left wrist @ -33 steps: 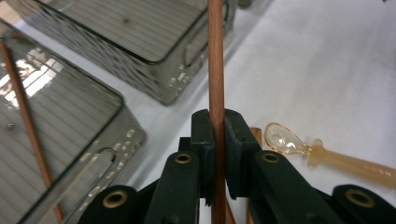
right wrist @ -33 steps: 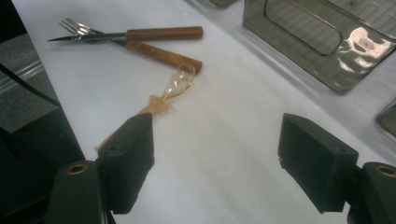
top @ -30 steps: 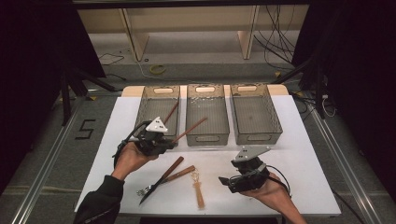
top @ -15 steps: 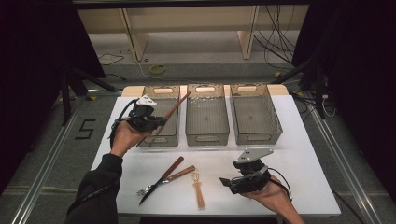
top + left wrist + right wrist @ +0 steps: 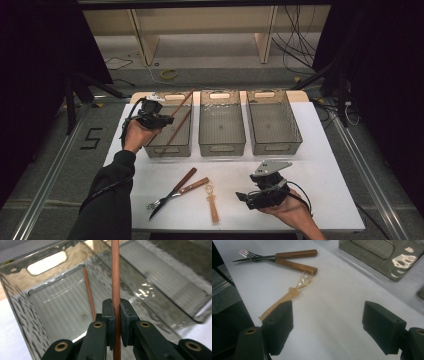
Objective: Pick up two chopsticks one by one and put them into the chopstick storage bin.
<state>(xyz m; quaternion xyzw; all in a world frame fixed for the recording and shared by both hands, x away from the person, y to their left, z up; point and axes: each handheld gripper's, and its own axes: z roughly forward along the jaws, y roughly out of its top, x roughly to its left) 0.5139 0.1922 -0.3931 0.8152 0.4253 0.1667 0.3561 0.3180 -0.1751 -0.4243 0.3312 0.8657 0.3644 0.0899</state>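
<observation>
My left gripper (image 5: 160,119) hovers over the left clear bin (image 5: 167,148), shut on a brown wooden chopstick (image 5: 182,102) that slants up toward the bin's far rim. In the left gripper view the chopstick (image 5: 115,277) runs upright between the closed pads of that gripper (image 5: 116,307). A second chopstick (image 5: 89,293) lies inside the bin (image 5: 47,282); the high view has that chopstick (image 5: 176,131) slanting across the bin. My right gripper (image 5: 245,197) rests low near the table's front right, open and holding nothing. In its own view the right gripper (image 5: 328,322) has bare tabletop between its jaws.
A middle bin (image 5: 221,145) and a right bin (image 5: 274,145) stand beside the left one. A wood-handled fork (image 5: 165,197), a knife (image 5: 192,186) and a translucent orange plastic utensil (image 5: 213,205) lie at the front centre. The utensil (image 5: 292,293) lies just ahead of my right gripper.
My left gripper has carried the chopstick away from the front of the bins, back and to the left, over the left bin. The right gripper has stayed put.
</observation>
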